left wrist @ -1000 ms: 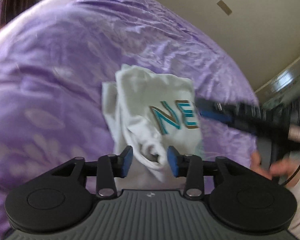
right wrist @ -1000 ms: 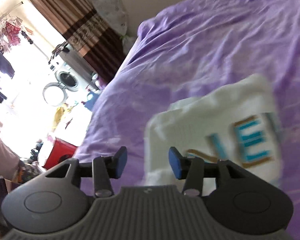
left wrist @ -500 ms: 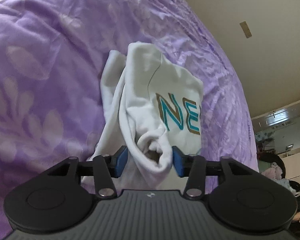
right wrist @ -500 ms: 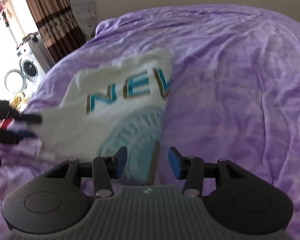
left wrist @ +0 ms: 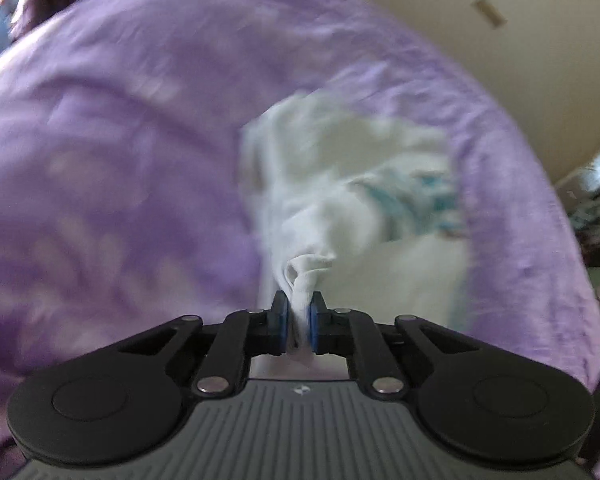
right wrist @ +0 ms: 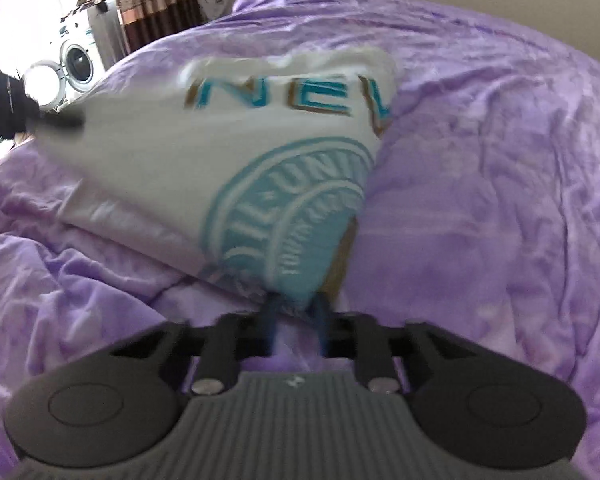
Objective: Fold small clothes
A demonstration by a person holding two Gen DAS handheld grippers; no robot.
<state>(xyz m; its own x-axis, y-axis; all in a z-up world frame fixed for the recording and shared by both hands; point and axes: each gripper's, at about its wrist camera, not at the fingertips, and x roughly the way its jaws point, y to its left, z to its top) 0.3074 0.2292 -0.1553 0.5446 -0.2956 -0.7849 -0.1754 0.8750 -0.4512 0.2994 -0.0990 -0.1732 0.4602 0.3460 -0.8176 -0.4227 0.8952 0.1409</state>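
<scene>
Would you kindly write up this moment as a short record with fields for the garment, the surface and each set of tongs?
garment: white shirt with teal letters and a round teal print, partly folded
surface: purple bedspread, wrinkled
left tongs: just closed, clamped on a bunched white part of the shirt
right tongs: just closed, pinching the shirt's near corner by the round print
background: washing machine and curtain beyond the bed

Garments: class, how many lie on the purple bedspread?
1: a white printed T-shirt mid-bedspread, pinched by the left gripper and right gripper. Others may be out of view.
</scene>
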